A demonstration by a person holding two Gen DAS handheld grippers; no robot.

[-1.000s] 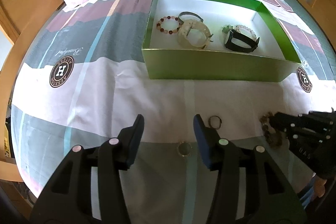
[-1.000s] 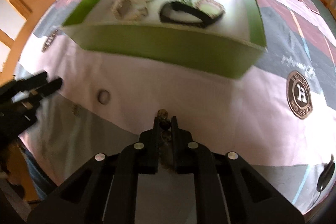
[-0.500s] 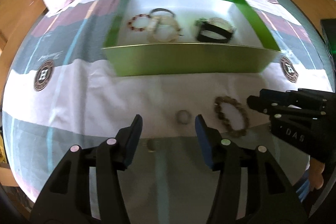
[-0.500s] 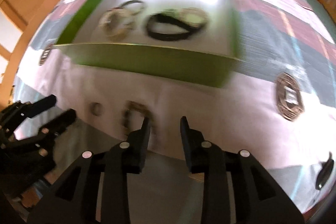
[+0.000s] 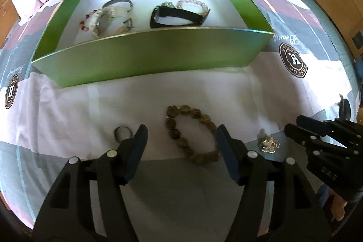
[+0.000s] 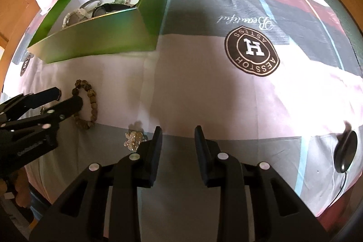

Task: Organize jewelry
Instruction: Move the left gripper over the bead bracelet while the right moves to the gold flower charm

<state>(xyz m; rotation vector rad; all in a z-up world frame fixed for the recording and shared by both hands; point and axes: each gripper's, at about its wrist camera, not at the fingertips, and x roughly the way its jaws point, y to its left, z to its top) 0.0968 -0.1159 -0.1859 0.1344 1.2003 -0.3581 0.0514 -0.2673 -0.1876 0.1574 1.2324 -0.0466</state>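
On the bed, L to R: small ring [image 5: 122, 133]; left gripper [image 5: 181, 140], fingers opening w/ brown bead bracelet [image 5: 189, 132] lying between, untouched; sparkly brooch [image 5: 268, 143]; right gripper [image 6: 177, 134], fingers apart, empty. Green box [image 5: 158, 56] behind holds watches & bracelets.

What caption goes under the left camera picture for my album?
Left hand-held gripper opening over a brown bead bracelet on the bed, green box behind.

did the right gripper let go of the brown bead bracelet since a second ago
Yes. The right gripper stands open and empty, and the brown bead bracelet now lies on the bedsheet, off to its left, below the green box.
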